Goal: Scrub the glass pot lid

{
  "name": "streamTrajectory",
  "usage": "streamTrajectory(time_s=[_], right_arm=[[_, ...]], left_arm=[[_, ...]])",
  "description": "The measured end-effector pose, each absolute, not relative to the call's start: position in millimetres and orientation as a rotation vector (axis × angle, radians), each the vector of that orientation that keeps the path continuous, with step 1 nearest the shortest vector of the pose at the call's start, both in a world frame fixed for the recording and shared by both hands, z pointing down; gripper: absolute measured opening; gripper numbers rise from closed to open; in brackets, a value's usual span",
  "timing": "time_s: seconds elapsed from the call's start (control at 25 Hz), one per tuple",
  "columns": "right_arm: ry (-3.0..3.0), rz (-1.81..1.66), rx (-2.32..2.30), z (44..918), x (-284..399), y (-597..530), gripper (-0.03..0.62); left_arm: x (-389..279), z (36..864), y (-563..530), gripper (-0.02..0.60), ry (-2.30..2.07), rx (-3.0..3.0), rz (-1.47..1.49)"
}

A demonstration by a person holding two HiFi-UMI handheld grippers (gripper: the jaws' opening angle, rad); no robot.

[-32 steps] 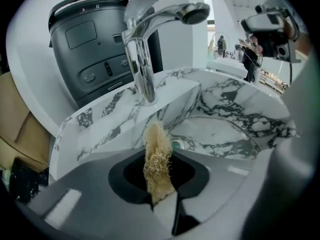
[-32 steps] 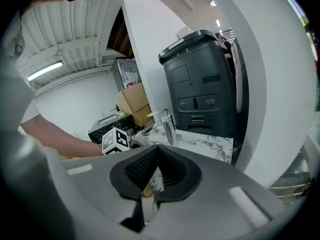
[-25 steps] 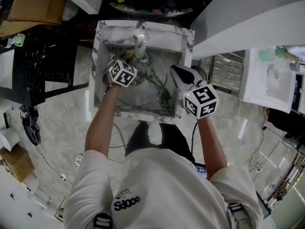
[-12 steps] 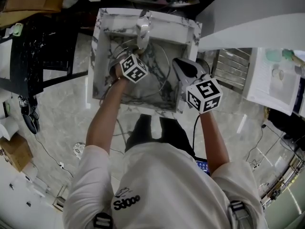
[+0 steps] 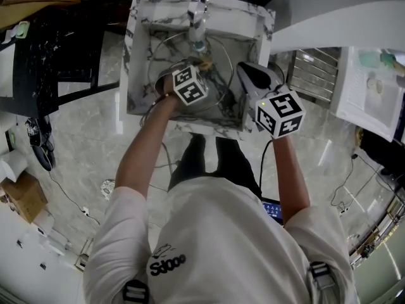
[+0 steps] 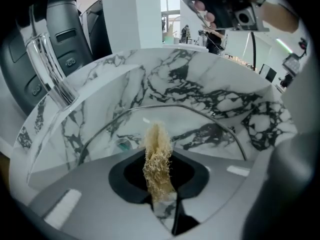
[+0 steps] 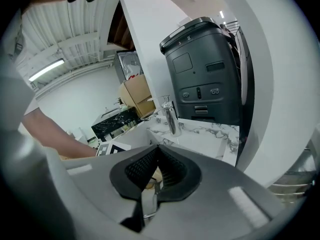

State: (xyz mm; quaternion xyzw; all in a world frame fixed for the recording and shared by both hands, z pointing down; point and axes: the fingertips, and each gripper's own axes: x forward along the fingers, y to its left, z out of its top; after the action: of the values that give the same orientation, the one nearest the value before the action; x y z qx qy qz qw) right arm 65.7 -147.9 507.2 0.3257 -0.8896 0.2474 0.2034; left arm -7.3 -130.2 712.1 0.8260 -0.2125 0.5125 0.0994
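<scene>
Jaws of left gripper [image 6: 161, 196]: clamped on one loofah scrubber [image 6: 157, 159]. Jaws of right gripper [image 7: 154, 180]: pinching the rim of one glass pot lid [image 6: 202, 120]. One marble sink [image 5: 135, 56].

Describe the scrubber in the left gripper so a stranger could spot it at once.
Start at the white, black-veined marble sink, where a round glass pot lid with a metal rim sits in the basin. In front of that lid, pinched in the left gripper, is a tan, fibrous loofah scrubber. It is the only straw-coloured, stringy thing among hard, shiny stone and glass.
</scene>
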Motion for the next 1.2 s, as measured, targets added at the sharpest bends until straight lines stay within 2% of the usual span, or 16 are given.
streamTrajectory(time_s=[0.96, 1.2], right_arm=[[-2.492, 0.685, 0.999, 494, 52, -90, 0.003], [-2.493, 0.675, 0.998, 488, 51, -83, 0.003]], left_arm=[[5, 707, -23, 0.066, -0.102, 2.384, 1.520], [12, 686, -9, 0.064, 0.033, 2.370, 1.442]])
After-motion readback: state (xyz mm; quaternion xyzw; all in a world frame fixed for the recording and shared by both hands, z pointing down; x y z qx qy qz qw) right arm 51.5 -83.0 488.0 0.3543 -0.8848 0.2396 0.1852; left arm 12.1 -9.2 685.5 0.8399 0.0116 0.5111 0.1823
